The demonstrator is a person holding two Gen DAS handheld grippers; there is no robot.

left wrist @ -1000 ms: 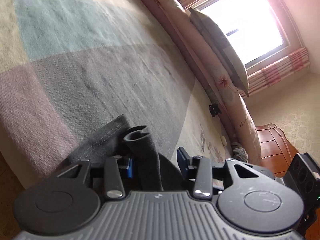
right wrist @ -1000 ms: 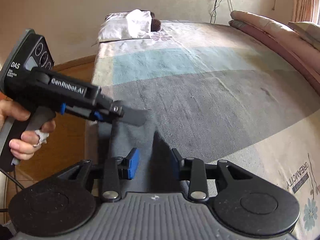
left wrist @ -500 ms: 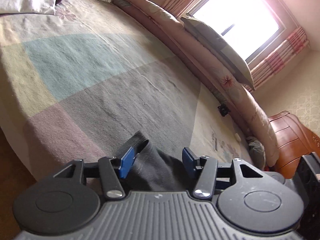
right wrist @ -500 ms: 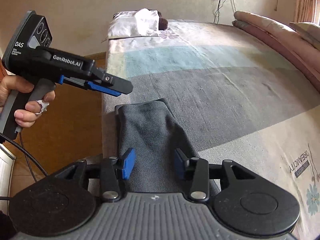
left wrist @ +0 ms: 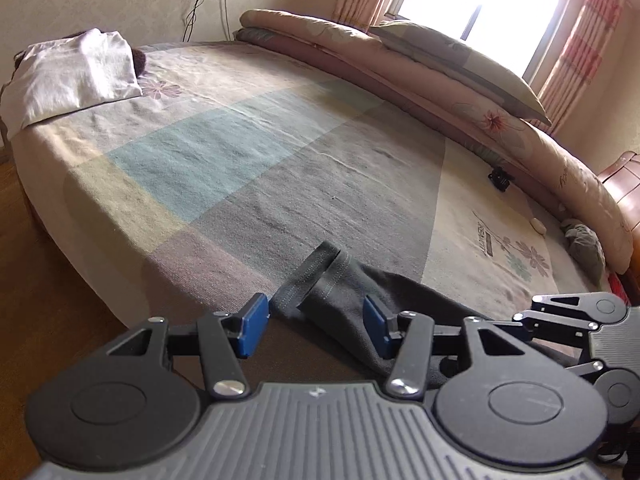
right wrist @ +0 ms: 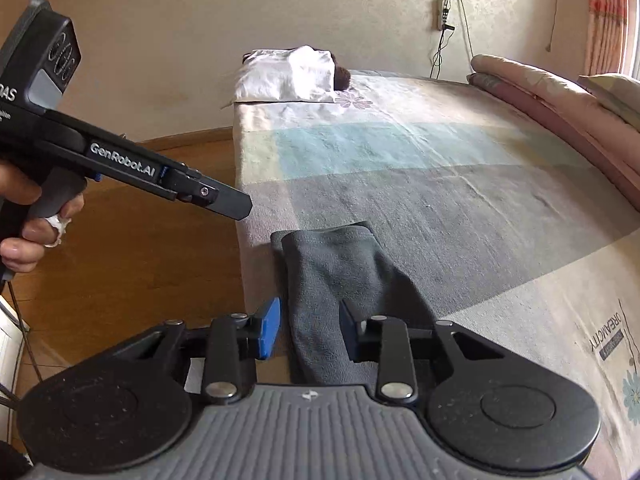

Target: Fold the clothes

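Observation:
A dark grey garment (left wrist: pixel 344 288) (right wrist: pixel 340 272) lies folded in a long strip at the near edge of the bed (left wrist: pixel 240 152) (right wrist: pixel 440 200), its stitched hem turned up at the far end. My left gripper (left wrist: pixel 314 330) hangs open above it with nothing held. From the right wrist view, a hand holds that left gripper (right wrist: pixel 236 206) up and left of the garment, over the floor. My right gripper (right wrist: pixel 308 336) is low over the strip's near end. Its jaws are closing with the cloth between them, and a gap shows at the left pad. Its black linkage (left wrist: pixel 580 312) shows at the right.
A white folded cloth (left wrist: pixel 72 72) (right wrist: pixel 288 76) sits at the bed's far corner. A rolled quilt with a pillow (left wrist: pixel 400 52) (right wrist: pixel 540 92) runs along the far side. A small black object (left wrist: pixel 500 178) and a crumpled grey cloth (left wrist: pixel 584 244) lie near it. Wooden floor (right wrist: pixel 140 280) borders the bed's left edge.
The left gripper let go of the garment's hem, opened, and rose away to the left. The garment now lies flat. The right gripper drew back along the strip and its jaws narrowed.

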